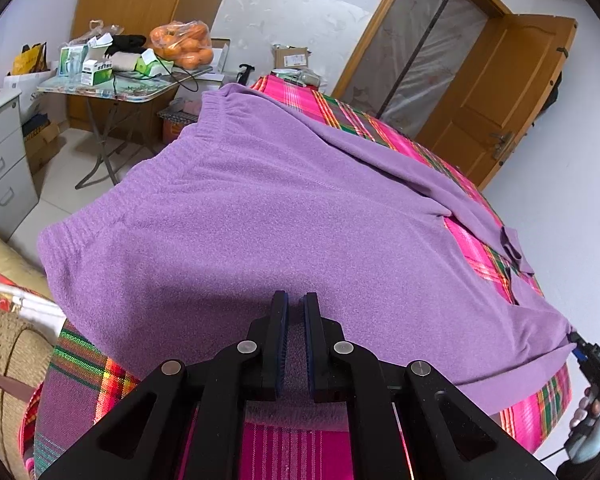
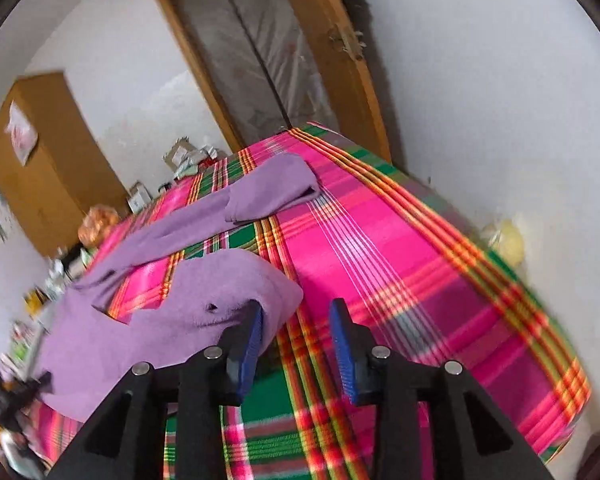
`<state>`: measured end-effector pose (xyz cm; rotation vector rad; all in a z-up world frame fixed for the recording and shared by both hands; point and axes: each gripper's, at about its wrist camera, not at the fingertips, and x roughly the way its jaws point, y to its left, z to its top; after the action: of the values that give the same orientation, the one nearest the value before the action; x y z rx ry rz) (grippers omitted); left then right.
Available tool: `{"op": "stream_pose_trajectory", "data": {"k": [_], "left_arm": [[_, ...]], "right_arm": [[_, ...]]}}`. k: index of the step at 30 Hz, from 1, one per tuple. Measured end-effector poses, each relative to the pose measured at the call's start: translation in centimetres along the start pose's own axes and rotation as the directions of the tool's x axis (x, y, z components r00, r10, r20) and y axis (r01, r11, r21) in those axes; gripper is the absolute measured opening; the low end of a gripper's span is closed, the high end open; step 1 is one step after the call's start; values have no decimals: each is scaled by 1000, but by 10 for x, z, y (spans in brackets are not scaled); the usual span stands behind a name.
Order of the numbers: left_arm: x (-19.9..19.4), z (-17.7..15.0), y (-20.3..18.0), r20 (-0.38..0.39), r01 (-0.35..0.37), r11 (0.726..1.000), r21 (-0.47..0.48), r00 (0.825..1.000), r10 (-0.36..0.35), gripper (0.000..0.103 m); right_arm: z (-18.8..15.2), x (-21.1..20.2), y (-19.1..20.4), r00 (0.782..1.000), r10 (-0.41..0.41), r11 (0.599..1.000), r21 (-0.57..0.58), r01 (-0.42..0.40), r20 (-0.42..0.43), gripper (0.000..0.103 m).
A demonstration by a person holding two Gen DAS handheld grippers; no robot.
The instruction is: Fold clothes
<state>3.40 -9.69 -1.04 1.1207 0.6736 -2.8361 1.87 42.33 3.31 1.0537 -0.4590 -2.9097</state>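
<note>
Blurring hides whether the right claw (image 2: 298, 314) touches the sweater (image 2: 204, 300).

Fuzzy matt knit sweater (image 1: 260, 220) on woven plaid cloth (image 2: 400, 260).

**Two wrist views over one bed**

Your left wrist camera looks down along its tongs (image 1: 296, 300), close over the purple sweater (image 1: 260, 220), facing the doorway (image 1: 420, 52). Your right wrist camera sits near the sweater's right edge, facing the same doorway. Both share sweater, plaid bedspread (image 2: 380, 240) and doorway.
</note>
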Motion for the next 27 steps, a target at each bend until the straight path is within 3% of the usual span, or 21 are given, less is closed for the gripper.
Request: {"op": "stream_pose_trajectory", "data": {"k": [4, 8, 13, 16, 19, 23, 27], "left_arm": [[0, 0, 0, 0, 3, 1000, -4, 1000, -3, 7], [0, 0, 0, 0, 3, 1000, -3, 1000, -3, 7], [0, 0, 1, 1, 1, 1000, -2, 1000, -1, 7], [0, 0, 1, 2, 2, 1000, -2, 1000, -2, 7], [0, 0, 1, 2, 2, 1000, -2, 1000, -2, 7], [-1, 0, 1, 2, 4, 1000, -3, 1000, -4, 7], [-1, 0, 1, 2, 3, 1000, -2, 1000, -3, 7]], "right_arm": [[3, 19, 17, 996, -78, 987, -143, 72, -36, 35], [4, 24, 32, 995, -88, 969, -234, 76, -41, 35], [-3, 24, 49, 991, 21, 951, -302, -60, -130, 35], [-18, 25, 63, 982, 21, 921, -380, -91, -185, 37], [-32, 21, 75, 977, 18, 889, -444, -113, -212, 46], [-27, 4, 75, 978, 70, 892, -426, -150, -198, 49], [1, -7, 69, 973, 183, 917, -331, -220, -142, 49]]}}
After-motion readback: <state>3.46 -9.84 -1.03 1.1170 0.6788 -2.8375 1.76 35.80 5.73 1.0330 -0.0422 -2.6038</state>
